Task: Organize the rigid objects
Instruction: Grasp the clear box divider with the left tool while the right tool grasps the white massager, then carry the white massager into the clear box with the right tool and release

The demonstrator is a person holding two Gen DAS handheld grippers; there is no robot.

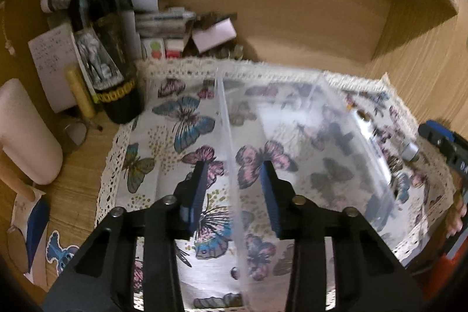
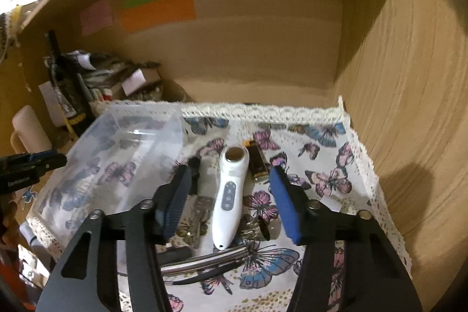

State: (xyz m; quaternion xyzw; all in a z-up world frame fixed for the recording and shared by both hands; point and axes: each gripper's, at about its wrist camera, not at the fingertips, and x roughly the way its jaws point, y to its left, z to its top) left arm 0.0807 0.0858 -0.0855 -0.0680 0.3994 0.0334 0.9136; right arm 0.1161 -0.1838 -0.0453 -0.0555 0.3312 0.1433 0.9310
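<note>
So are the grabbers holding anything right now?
No. The left gripper is open, straddling the clear plastic box's wall without pinching it. The right gripper is open above the white handheld device.

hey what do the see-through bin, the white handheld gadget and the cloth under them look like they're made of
The bin looks like thin clear plastic: the butterfly print shows through its walls, with soft glare. The white handheld gadget seems glossy moulded plastic, with a grey button strip. The cloth appears to be printed woven fabric with a lace edge.
</note>
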